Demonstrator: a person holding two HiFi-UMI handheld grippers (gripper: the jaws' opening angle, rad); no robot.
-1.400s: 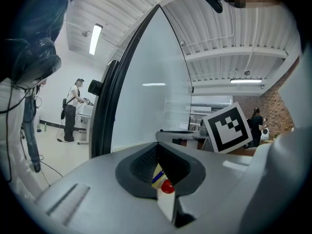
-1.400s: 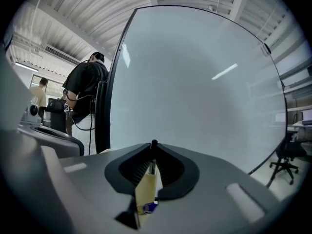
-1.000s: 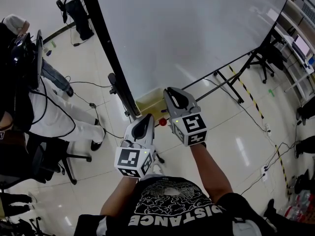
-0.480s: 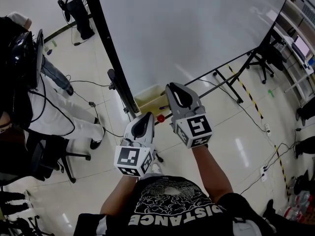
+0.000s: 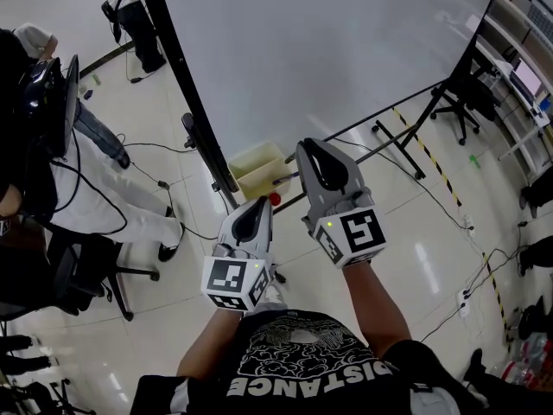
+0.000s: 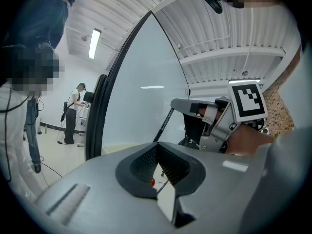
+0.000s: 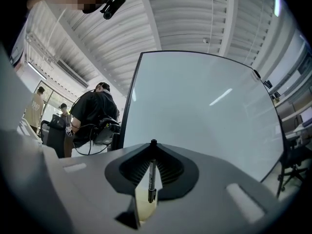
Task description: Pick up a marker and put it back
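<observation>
Right gripper (image 7: 153,145) pinching an upright marker (image 7: 151,175) near the whiteboard (image 7: 204,106); left gripper (image 6: 156,147) pressed together, empty.

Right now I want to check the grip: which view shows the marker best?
The right gripper view: the marker shows along its length, clamped in the right gripper. The head view shows only that gripper's top, which hides the marker. The left gripper view shows its side, with no marker visible.
</observation>
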